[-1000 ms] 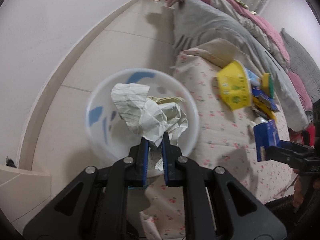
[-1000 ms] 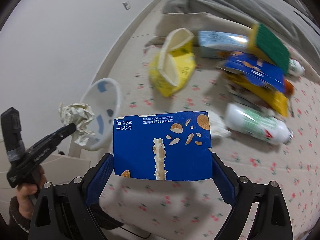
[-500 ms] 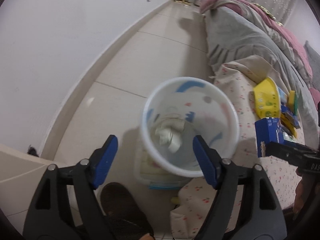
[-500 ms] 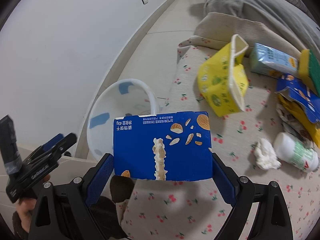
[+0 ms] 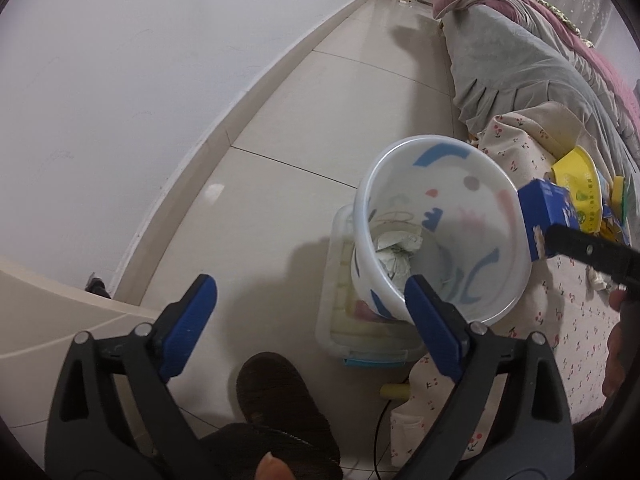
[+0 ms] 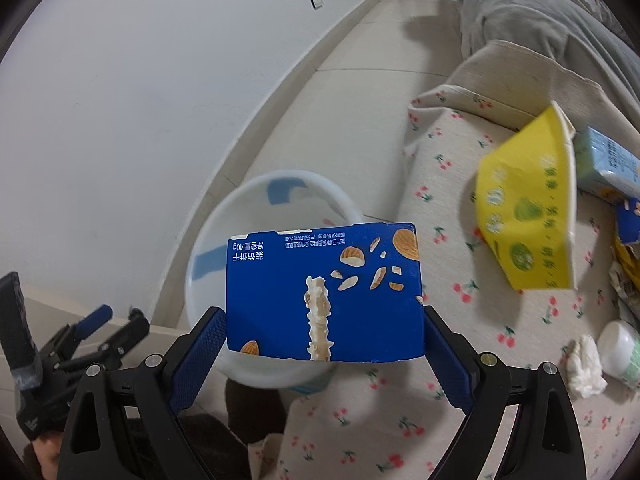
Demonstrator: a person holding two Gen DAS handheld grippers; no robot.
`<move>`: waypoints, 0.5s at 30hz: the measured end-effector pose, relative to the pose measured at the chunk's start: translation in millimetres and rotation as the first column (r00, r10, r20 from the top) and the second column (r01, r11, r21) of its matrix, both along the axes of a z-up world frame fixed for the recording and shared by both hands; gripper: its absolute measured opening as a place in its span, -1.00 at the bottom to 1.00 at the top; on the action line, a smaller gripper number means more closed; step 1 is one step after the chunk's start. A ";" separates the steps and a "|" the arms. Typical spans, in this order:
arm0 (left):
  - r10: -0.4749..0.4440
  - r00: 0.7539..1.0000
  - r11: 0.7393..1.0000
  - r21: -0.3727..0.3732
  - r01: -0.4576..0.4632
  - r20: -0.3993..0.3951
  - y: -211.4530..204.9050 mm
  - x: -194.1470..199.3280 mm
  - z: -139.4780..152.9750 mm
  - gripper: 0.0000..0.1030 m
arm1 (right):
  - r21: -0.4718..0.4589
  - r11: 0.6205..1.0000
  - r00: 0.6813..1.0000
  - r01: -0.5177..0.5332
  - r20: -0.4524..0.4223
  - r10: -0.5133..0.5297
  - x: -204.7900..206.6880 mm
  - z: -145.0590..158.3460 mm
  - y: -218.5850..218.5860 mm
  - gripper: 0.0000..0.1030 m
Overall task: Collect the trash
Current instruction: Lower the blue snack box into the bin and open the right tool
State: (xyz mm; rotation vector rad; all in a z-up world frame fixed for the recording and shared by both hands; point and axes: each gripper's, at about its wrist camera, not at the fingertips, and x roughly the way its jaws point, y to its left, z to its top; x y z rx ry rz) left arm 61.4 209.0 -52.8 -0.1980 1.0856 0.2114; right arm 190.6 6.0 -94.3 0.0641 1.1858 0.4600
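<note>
A white plastic bin (image 5: 444, 184) with blue marks stands on the floor beside the cherry-print covered surface (image 6: 440, 208). Crumpled paper (image 5: 394, 254) lies inside it. My left gripper (image 5: 310, 322) is open and empty, low and left of the bin. My right gripper (image 6: 324, 330) is shut on a blue snack box (image 6: 320, 292) and holds it over the bin's rim (image 6: 280, 178). The box also shows in the left wrist view (image 5: 546, 220) at the bin's right edge.
A yellow paper bowl (image 6: 528, 212), a light blue carton (image 6: 612, 164), a white bottle (image 6: 622, 354) and a tissue wad (image 6: 586, 366) lie on the covered surface. A clear lidded box (image 5: 360, 344) sits under the bin. A dark slipper (image 5: 276, 400) is on the floor.
My left gripper opened and dropped the crumpled paper into the bin, then pulled back left. My right gripper carried the blue box left toward the bin.
</note>
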 end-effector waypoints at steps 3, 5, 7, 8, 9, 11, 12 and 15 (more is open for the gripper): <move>0.005 1.000 1.000 -0.003 -0.005 0.001 1.1 -2.3 1.8 0.94 | 0.045 0.999 0.999 -0.003 0.032 0.001 0.6 3.2 -1.1 0.97; 0.004 1.000 1.000 -0.006 -0.004 0.003 3.2 -5.1 1.9 0.94 | 0.056 0.998 0.999 -0.001 0.052 -0.002 -2.8 8.9 -4.7 1.00; 0.002 1.000 1.000 -0.004 -0.002 0.005 0.6 -1.2 1.6 0.94 | 0.068 0.998 0.998 -0.003 0.068 -0.002 -5.0 15.6 -10.3 1.00; 0.000 1.000 1.000 -0.005 0.000 0.007 -0.2 -0.7 2.0 0.95 | 0.065 0.998 0.997 0.001 0.073 -0.005 -6.1 17.7 -12.7 1.00; -0.001 1.000 1.000 -0.006 0.001 0.008 -1.8 0.3 2.2 0.95 | 0.056 0.998 0.997 0.003 0.079 -0.008 -7.6 19.9 -15.3 1.00; -0.004 1.000 1.000 -0.012 0.004 0.010 -3.5 1.2 3.5 0.95 | 0.035 0.999 0.996 0.007 0.091 -0.010 -11.6 24.4 -21.3 1.00; -0.006 1.000 1.000 -0.015 0.006 0.011 -4.5 1.6 4.0 0.95 | 0.023 1.000 0.995 0.009 0.097 -0.011 -14.8 26.6 -25.2 1.00; -0.015 1.000 0.999 -0.031 0.016 0.012 -8.5 2.8 4.7 0.95 | -0.014 1.000 0.994 0.014 0.110 -0.012 -21.1 30.5 -34.5 1.00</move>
